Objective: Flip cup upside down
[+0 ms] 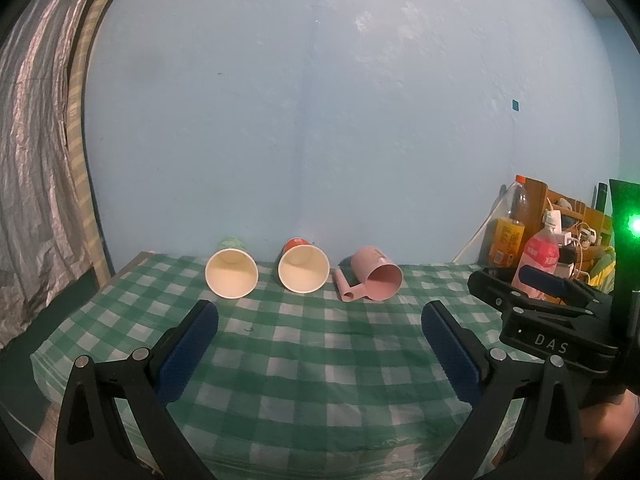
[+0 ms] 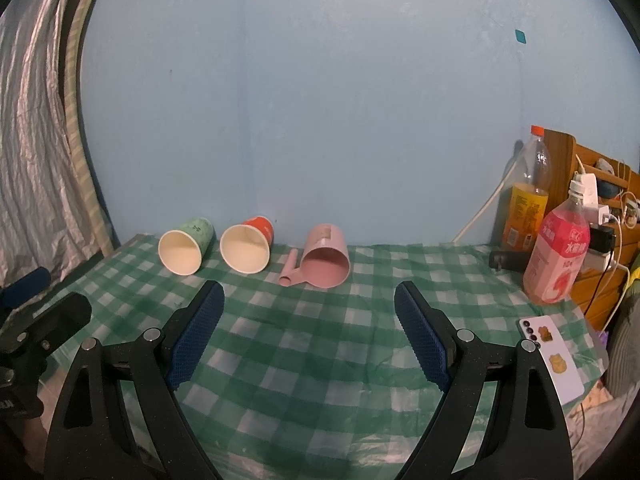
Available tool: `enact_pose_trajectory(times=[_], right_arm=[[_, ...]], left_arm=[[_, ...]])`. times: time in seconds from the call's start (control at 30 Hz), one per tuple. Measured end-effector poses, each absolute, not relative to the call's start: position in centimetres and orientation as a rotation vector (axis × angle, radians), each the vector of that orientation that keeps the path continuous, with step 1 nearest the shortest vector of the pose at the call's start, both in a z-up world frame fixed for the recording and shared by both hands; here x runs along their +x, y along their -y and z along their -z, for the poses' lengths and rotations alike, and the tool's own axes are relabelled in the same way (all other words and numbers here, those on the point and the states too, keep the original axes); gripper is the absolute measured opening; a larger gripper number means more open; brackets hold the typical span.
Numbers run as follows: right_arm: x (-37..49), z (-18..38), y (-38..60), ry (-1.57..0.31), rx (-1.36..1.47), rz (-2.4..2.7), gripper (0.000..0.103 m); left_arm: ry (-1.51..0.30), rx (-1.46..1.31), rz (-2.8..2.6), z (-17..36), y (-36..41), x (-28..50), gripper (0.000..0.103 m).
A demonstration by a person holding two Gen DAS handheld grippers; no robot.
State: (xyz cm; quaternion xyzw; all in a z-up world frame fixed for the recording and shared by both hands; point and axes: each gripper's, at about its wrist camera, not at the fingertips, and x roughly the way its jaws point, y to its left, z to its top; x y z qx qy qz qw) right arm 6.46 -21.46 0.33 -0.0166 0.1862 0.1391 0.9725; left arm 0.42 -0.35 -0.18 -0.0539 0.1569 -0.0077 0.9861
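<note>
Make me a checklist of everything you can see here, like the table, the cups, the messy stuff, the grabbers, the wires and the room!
Surface: green checked tablecloth, wrinkled.
Job's things: green paper cup, red paper cup and pink mug in a row, all lying on their sides, mouths toward the cameras.
Clutter: orange drink bottle, pink drink bottle, phone.
Grippers: left gripper and right gripper both open, holding nothing.
Cables: white cable by the wall; charger wires on wooden shelf.
Surroundings: blue wall, grey curtain.

Each hand-held gripper (image 1: 320,322) (image 2: 310,306) is black, silver-screwed, with blue textured pads (image 1: 188,354); one is marked "DAS".
</note>
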Motion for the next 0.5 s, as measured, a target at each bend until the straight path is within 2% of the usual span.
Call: enact_pose_trajectory(times=[0.5], right_arm=[[6.31,-0.2,21.4,-0.38,-0.032,-0.279,0.086]], left_arm=[[-0.321,-0.104,0.017,0.59,1.18,0.16,0.103]])
